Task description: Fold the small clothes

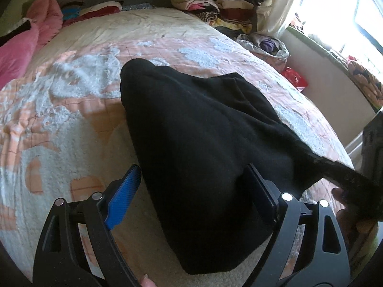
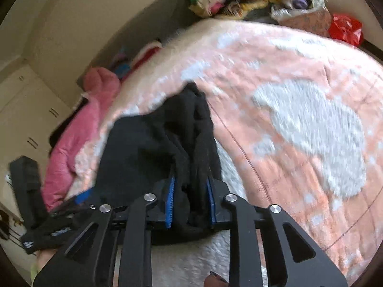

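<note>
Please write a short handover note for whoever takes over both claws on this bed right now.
Left claw: open, astride the black garment, not gripping.
Right claw: shut on a bunched edge of the same garment.
The garment lies on the peach blanket, near the front edge.
Done: folded clothes stack at the far corner.
Left: fold this one and stack it; the pink garment may follow.

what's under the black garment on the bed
The peach-and-white bedspread shows all around the black garment. Whatever lies directly beneath its spread part is covered.
</note>
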Tool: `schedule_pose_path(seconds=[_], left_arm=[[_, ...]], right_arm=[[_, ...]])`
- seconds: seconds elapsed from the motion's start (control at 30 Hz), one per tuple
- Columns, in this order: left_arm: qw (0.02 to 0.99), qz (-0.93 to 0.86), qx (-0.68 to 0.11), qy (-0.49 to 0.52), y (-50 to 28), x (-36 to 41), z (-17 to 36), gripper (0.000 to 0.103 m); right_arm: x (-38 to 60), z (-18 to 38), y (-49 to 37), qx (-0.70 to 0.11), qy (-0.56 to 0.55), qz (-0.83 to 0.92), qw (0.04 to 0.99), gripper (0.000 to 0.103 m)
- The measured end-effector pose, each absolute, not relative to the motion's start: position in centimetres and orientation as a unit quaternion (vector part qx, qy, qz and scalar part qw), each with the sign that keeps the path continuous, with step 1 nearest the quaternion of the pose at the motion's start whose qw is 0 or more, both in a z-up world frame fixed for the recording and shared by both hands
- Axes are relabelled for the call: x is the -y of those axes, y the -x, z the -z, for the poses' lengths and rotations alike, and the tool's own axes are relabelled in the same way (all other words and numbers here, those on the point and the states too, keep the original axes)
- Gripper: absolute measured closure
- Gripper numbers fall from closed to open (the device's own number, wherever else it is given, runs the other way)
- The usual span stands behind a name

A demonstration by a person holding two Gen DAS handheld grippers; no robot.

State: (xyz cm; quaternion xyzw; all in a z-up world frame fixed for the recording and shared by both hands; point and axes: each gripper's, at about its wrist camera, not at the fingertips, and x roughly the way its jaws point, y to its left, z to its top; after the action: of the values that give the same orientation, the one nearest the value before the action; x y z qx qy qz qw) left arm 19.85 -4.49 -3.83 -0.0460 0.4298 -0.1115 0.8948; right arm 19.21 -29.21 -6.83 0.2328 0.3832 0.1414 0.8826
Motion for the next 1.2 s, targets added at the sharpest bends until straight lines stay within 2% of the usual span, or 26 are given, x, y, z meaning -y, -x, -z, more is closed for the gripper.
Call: schedule_pose_path(seconds=[0.17, 0.2, 0.23, 0.4, 0.5, 0.57, 0.63, 0.93, 1.13, 1.2], left_arm=[[0.894, 0.111, -0.43, 0.057, -19.5, 4.1, 4.0, 0.023], [0.894, 0.112, -0.43, 0.057, -19.3, 4.2, 3.9, 0.023], [0.894, 0.112, -0.43, 0.056, -19.2, 4.2, 3.9, 0.023], [0.894, 0.112, -0.431, 0.057, -18.8, 4.1, 3.9, 0.023], [0.893, 0.113, -0.431, 0.058, -18.6, 4.0, 3.8, 0.023], [0.893, 0.113, -0.432, 0.059, -18.5, 3.9, 3.8, 0.022], [0.893, 0.114, -0.431, 0.058, -18.3, 3.9, 3.7, 0.022], [0.894, 0.117, -0.428, 0.055, -17.4, 3.9, 3.3, 0.022], [0.898, 0.122, -0.42, 0.056, -15.9, 3.8, 2.5, 0.01], [0.898, 0.125, -0.417, 0.058, -15.4, 3.6, 2.0, 0.01]], right_arm=[[28.5, 6.1, -18.1, -0.375, -0.197, -0.12, 0.898, 0.067], [28.2, 5.9, -17.6, -0.371, -0.18, -0.109, 0.904, 0.058], [28.1, 5.8, -17.2, -0.369, -0.17, -0.102, 0.908, 0.054], [27.5, 5.5, -16.1, -0.36, -0.142, -0.084, 0.918, 0.049], [27.3, 5.2, -15.5, -0.356, -0.134, -0.076, 0.922, 0.038], [27.6, 5.0, -14.8, -0.352, -0.132, -0.074, 0.924, 0.036], [27.8, 4.7, -14.2, -0.346, -0.13, -0.073, 0.926, 0.027], [28.6, 2.6, -12.0, -0.314, -0.129, -0.074, 0.938, 0.013], [28.7, 1.3, -10.6, -0.299, -0.125, -0.077, 0.943, 0.006], [28.6, 0.8, -10.2, -0.294, -0.122, -0.074, 0.945, 0.006]])
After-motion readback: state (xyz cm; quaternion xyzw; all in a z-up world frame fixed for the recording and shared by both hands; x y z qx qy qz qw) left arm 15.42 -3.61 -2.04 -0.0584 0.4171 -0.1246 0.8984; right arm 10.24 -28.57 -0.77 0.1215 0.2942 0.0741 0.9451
